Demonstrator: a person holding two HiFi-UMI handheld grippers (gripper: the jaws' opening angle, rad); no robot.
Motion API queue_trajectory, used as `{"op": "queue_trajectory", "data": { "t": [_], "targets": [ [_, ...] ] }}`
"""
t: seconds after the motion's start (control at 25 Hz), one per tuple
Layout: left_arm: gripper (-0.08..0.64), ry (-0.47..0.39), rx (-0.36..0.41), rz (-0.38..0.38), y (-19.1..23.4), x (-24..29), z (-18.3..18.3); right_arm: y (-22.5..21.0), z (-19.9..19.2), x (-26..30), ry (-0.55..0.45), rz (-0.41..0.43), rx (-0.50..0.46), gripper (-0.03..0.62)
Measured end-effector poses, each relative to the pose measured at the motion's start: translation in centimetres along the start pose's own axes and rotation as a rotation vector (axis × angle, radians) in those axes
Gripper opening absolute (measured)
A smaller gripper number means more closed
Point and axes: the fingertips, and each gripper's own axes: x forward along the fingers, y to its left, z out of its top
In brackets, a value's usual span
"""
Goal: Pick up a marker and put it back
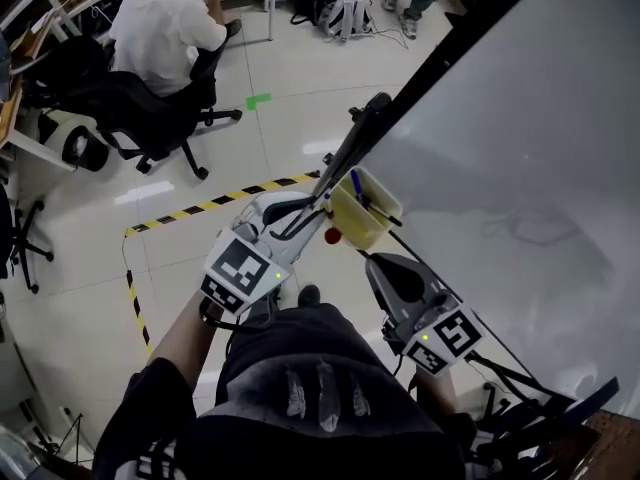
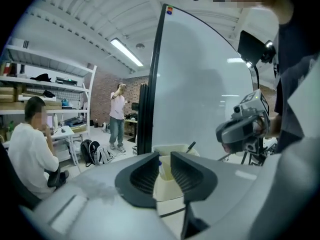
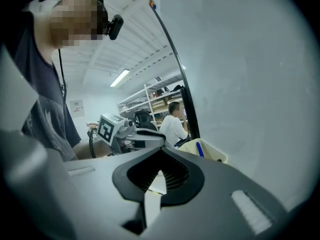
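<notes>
A pale yellow marker cup [image 1: 362,216] hangs at the lower edge of the whiteboard [image 1: 520,138]. A blue marker [image 1: 355,184] stands in it, and in the left gripper view a black marker [image 2: 190,146] leans out of the same cup [image 2: 169,188]. My left gripper [image 1: 318,208] points at the cup's near side with its jaws a little apart. The gap [image 2: 165,165] shows only the cup and a bit of blue behind it. My right gripper [image 1: 380,264] hangs lower, just short of the cup, tips together and empty [image 3: 161,150]. The right gripper view shows the cup [image 3: 209,152] and blue marker [image 3: 199,148] beyond it.
A small red object [image 1: 332,236] sits under the cup. A seated person in a white shirt [image 1: 165,28] occupies an office chair at the far left. Backpacks [image 1: 335,8] lie on the floor beyond, and yellow-black tape [image 1: 215,204] runs across the tiles.
</notes>
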Motion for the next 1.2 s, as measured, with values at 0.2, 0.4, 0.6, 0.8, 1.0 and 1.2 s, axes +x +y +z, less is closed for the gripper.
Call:
{"op": "queue_trajectory", "data": {
  "t": [0.2,0.4,0.6,0.8,1.0,1.2],
  "targets": [
    [0.17,0.01,-0.017,-0.041,0.5,1.9,-0.9,-0.8,0.0,0.3,0.006,-0.027,0.017,0.002],
    [0.169,0.032,0.004,-0.05,0.6,3.5,-2.1,-1.0,-0.2,0.6,0.014,-0.036,0.028,0.002],
    [0.133,0.019,0.048,-0.03,0.4,4.6,-2.5,-1.3,-0.4,0.7,0.021,-0.043,0.037,0.002],
    [0.083,-0.008,0.067,0.007,0.6,4.7,-2.4,-1.5,-0.7,0.4,0.026,-0.051,0.045,0.002],
    [0.078,-0.016,0.082,0.033,0.7,4.7,-2.2,-1.9,-1.0,0.2,0.025,-0.05,0.052,0.002],
    [0.069,-0.024,0.093,0.056,0.6,4.3,-2.0,-1.9,-1.0,0.2,0.021,-0.044,0.059,0.002]
  ]
}}
